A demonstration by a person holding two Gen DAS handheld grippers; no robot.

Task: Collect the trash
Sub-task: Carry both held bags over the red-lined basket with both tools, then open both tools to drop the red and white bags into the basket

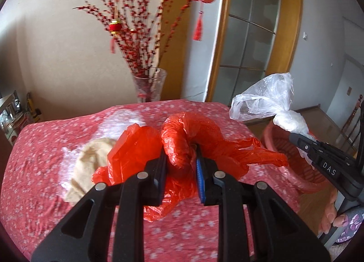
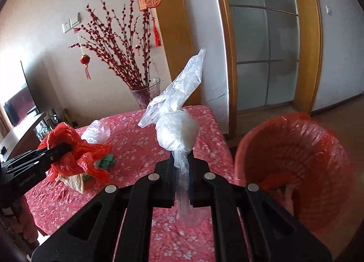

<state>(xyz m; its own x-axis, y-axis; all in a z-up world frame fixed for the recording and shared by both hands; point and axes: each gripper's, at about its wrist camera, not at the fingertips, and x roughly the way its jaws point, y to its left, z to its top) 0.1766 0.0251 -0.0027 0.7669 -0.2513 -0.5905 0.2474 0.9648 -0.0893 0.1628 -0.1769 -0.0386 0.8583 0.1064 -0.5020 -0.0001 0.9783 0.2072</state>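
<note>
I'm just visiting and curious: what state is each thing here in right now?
Left gripper: shut on red bag.
Red bag: crumpled, held above the table.
Right gripper: shut on clear bag.
Clear bag: knotted, held up.
Bin: open, lined in red.
Table: some litter left on it.

A crumpled red plastic bag (image 1: 182, 139) is pinched in the left hand-held gripper (image 1: 180, 159) above the surface (image 1: 45, 171). A knotted clear plastic bag (image 2: 176, 132) stands upright in the right hand-held gripper (image 2: 182, 166), beside the red-lined bin (image 2: 295, 148). Another clear bag (image 2: 96, 133) and a tan scrap (image 1: 91, 166) lie on the surface.
</note>
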